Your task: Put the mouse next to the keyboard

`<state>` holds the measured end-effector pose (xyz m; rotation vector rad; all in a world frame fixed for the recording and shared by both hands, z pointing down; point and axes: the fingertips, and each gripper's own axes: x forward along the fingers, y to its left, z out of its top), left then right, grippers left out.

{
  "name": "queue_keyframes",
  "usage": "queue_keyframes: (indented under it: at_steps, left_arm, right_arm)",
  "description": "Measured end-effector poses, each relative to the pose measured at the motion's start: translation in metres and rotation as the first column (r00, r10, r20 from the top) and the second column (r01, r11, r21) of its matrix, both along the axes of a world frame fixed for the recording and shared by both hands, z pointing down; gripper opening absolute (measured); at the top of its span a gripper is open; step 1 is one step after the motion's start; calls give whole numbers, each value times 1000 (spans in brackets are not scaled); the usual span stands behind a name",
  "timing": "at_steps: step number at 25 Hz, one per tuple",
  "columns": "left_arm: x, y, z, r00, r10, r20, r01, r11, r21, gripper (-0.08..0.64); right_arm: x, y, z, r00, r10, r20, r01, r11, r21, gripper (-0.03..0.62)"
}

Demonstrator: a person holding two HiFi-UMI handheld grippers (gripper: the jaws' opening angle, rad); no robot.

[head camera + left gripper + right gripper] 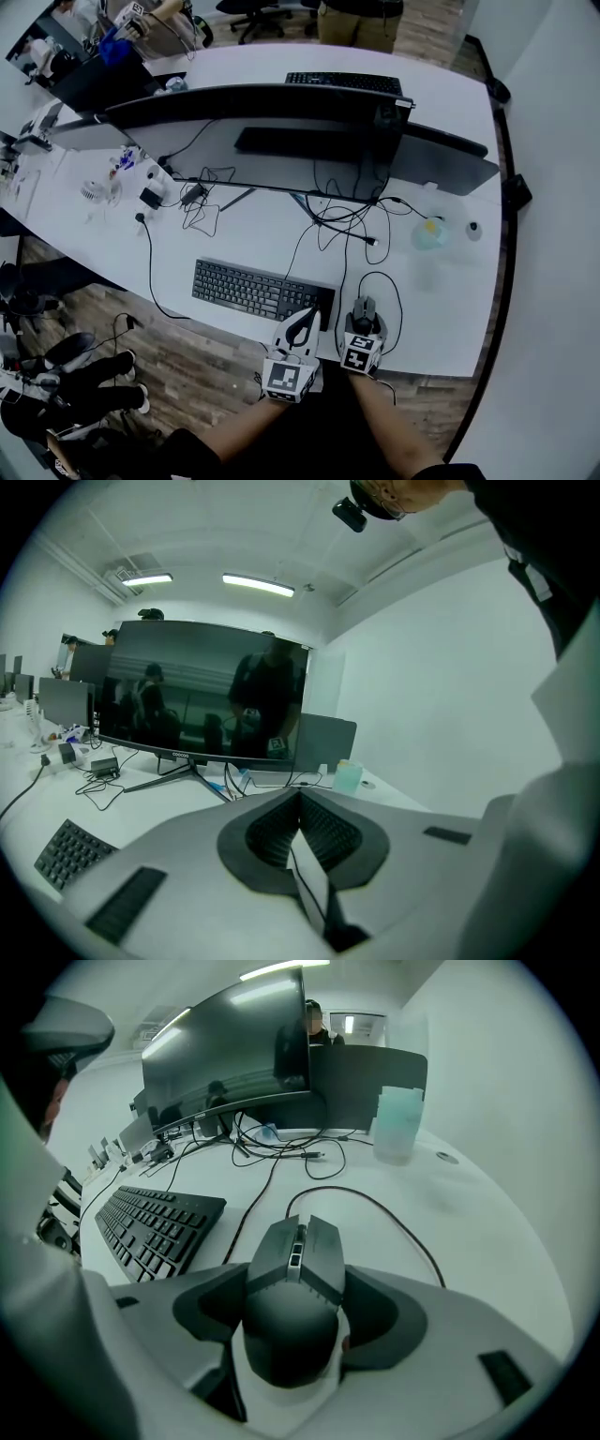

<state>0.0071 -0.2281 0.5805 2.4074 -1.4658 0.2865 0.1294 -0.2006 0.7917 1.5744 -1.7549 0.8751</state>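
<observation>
On the white desk (450,291), the right gripper (363,326) has its jaws clamped on the mouse (291,1283), just right of the keyboard (258,289). The left gripper (302,328) has its jaws pressed together, empty.

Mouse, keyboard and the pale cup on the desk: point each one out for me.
mouse (292,1283), right gripper view, on its dark back behind the wheel.
keyboard (155,1227), right gripper view, on the middle keys.
cup (397,1127), right gripper view, on its side wall.
</observation>
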Motion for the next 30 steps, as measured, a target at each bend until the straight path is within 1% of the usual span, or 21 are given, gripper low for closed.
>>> queue_keyframes:
  at_steps: [3,5,8,11,16,20,23,26,28,30]
  left_arm:
    - [-3,0,0,1000,-9,-4,9,1000,-10,3]
    - [-3,3,-2,1000,-1,-4,1,1000,-12,3]
    - [-8,7,-10,1000,15,4,-15,1000,10,3]
    - [-17,12,-14,1000,15,6,-15,1000,24,3]
    - [-16,32,-23,999,48,-25,-47,998,37,3]
    - [-21,43,-33,996,78,-37,-75,994,77,3]
    - [-25,54,-41,994,93,-60,-87,992,94,3]
    - [-28,70,-60,988,109,-112,-96,988,118,3]
    - [-30,81,-72,982,120,-142,-100,985,141,3]
    - [-29,96,-80,977,150,-153,-125,979,162,3]
  right_arm:
    - [-2,0,0,1000,-9,0,9,1000,-10,311]
    - [-1,0,-1,1000,-15,-14,14,1000,-14,311]
    - [1,-2,0,998,-28,-61,27,999,-21,318]
    - [-1,-2,-3,998,-20,-65,19,1000,-11,319]
    - [3,4,-25,1000,23,-7,-23,998,62,318]
    - [-2,10,-54,999,34,10,-35,991,132,318]
    - [-6,19,-88,997,56,48,-65,976,208,313]
    - [-15,32,-124,993,62,103,-88,959,270,279]
    - [-23,40,-149,989,66,129,-104,944,314,276]
    - [-29,51,-174,985,80,155,-131,926,354,265]
